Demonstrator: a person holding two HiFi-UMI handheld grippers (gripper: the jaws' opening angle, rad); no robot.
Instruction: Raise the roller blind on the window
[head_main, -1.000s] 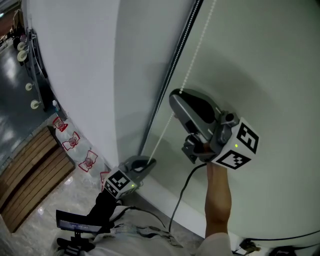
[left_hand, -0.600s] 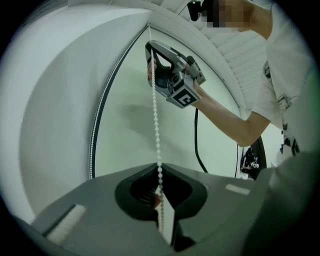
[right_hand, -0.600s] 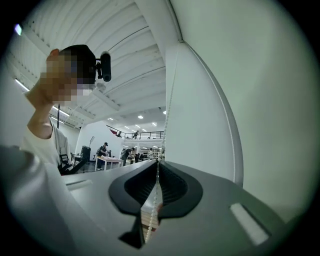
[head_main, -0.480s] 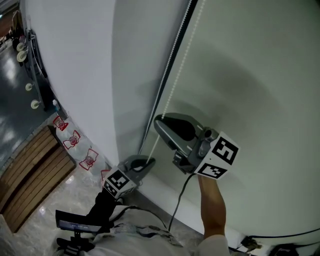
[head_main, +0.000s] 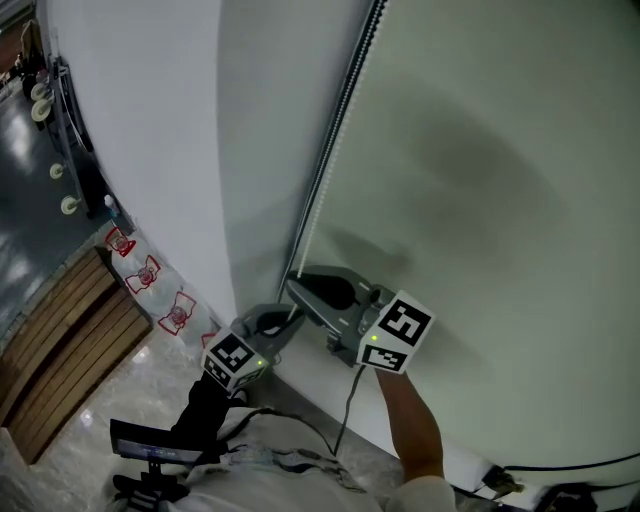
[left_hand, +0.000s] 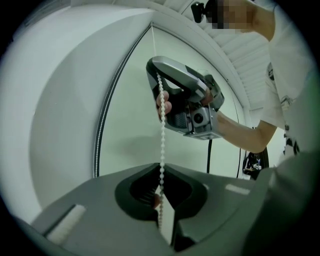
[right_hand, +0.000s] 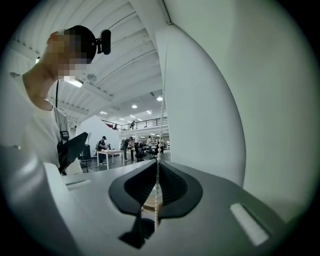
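The pale roller blind (head_main: 480, 200) fills the right of the head view, with a dark side rail (head_main: 335, 130) along its left edge. A white bead chain (head_main: 318, 195) hangs beside that rail. My right gripper (head_main: 294, 284) is low down, its jaws shut on the chain (right_hand: 157, 200). Just below it, my left gripper (head_main: 287, 322) is shut on the same chain (left_hand: 161, 145). In the left gripper view the chain runs taut from the right gripper (left_hand: 159, 75) above down into the left gripper (left_hand: 161, 169). The right gripper view shows the chain pinched at the right gripper (right_hand: 158, 164).
A white curved wall (head_main: 150, 120) stands left of the rail. Wooden boards (head_main: 60, 340) and red-and-white signs (head_main: 150, 280) lie on the floor at lower left. A black cable (head_main: 350, 410) hangs from the right gripper. An open hall with tables (right_hand: 112, 152) shows behind.
My right gripper has come straight down with the chain in its jaws, from mid-height to just above the left gripper. The left gripper has stayed where it was.
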